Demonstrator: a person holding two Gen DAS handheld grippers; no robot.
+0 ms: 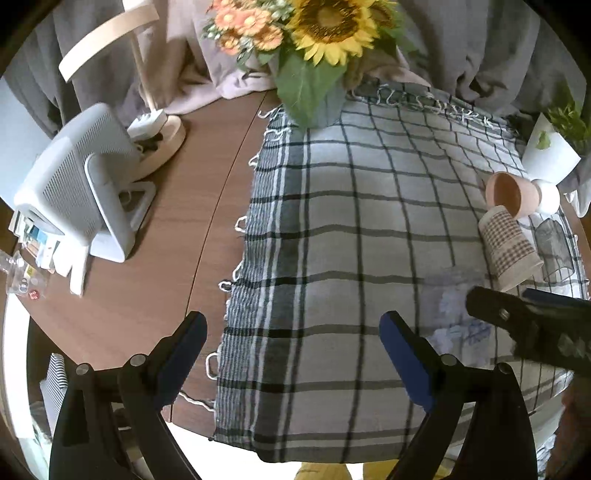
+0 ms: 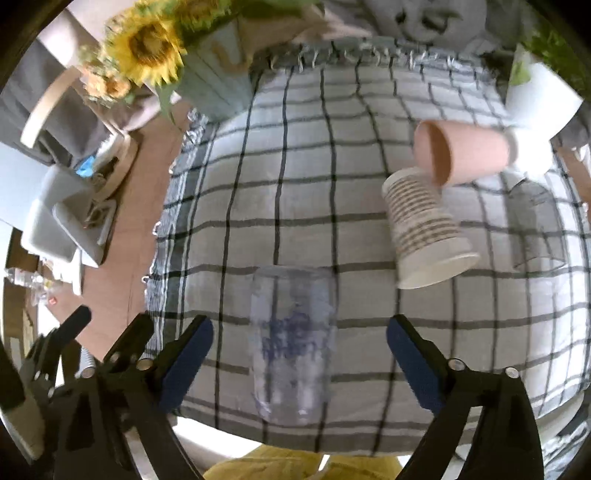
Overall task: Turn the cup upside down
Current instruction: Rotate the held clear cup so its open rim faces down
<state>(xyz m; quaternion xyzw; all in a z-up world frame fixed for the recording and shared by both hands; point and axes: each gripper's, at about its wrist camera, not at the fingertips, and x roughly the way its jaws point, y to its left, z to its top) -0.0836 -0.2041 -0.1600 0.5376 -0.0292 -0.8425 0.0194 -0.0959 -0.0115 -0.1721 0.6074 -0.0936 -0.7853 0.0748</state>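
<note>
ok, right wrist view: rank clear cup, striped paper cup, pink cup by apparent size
1. clear cup, looks largest, though it sits nearest the camera, between the open right tool's fingers.
2. striped paper cup and pink cup look alike; not ranking them.

A: Left wrist view: looks down and forward along its fingers [image 1: 195, 332] from the near table edge; faces the sunflowers [image 1: 325, 26] at the far side; sits left of centre, taking in bare table [image 1: 192, 206] and the cloth [image 1: 332, 229]'s left fringe; moderately high.

B: Right wrist view: same heading, set further right and lower; cloth [image 2: 295, 184] fills the frame; clear cup [image 2: 291, 343] close between its fingers [image 2: 192, 354].

A: Shared: cloth, sunflowers [image 2: 147, 44], pink cup [image 1: 511, 194] [image 2: 461, 151], paper cup [image 1: 508, 249] [image 2: 424, 229], white pot [image 1: 550, 155] [image 2: 539, 99]; each view catches the other gripper at its edge: right gripper [image 1: 532, 314] in the left view, left gripper [image 2: 74, 332] in the right view.
</note>
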